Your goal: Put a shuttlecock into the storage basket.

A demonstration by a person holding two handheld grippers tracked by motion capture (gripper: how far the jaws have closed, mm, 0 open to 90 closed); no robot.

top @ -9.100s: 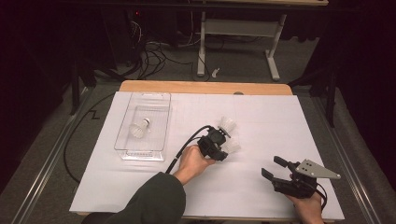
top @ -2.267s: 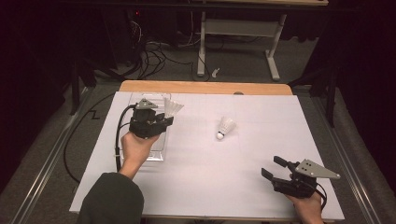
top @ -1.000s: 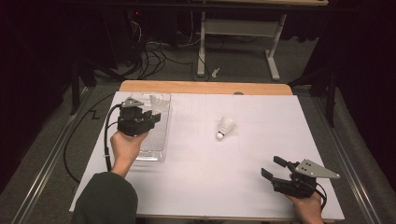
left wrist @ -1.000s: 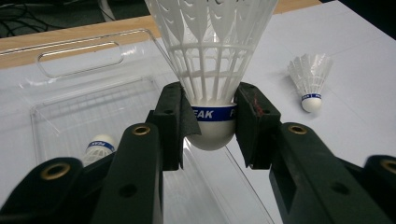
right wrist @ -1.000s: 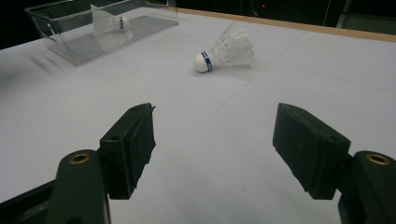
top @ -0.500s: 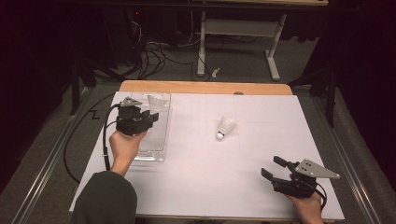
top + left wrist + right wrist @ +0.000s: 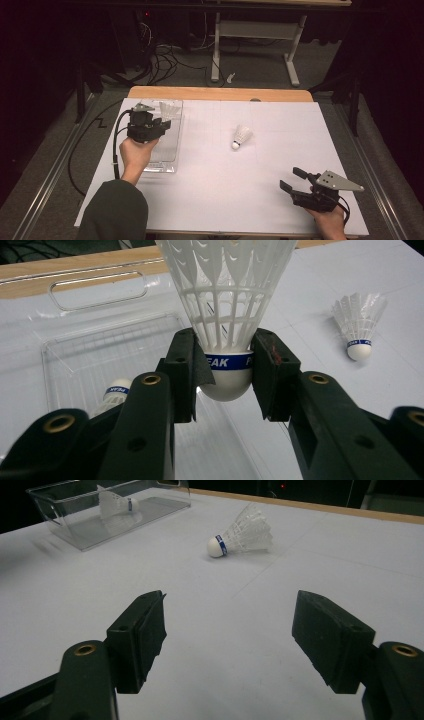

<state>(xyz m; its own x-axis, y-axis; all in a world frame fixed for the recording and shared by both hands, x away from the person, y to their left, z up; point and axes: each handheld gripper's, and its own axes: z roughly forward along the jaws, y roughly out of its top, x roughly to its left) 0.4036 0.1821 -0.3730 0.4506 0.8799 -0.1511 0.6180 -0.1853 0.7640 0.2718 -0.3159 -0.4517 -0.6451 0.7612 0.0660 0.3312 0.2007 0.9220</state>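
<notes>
My left gripper point(image 7: 161, 121) hangs over the clear plastic box point(image 7: 168, 162) at the table's left, shut on a white shuttlecock point(image 7: 169, 110). In the left gripper view its pads point(image 7: 187, 372) press the cork of that shuttlecock point(image 7: 225, 305) on both sides, feathers pointing away. A second shuttlecock point(image 7: 116, 391) lies in the box below. A third shuttlecock point(image 7: 241, 136) lies on its side on the white table, mid-right. My right gripper point(image 7: 292, 179) rests near the front right corner, open with nothing between its jaws, and points at that third shuttlecock point(image 7: 242, 535).
The white sheet point(image 7: 260, 195) covers the table, with a wooden edge point(image 7: 220, 93) at the back. The box point(image 7: 75, 510) stands far left in the right gripper view. Cables and a white stand point(image 7: 250, 30) are on the floor beyond.
My left gripper has carried a shuttlecock from the table's middle to above the box; over the last second it has barely shifted. The right gripper has not moved.
</notes>
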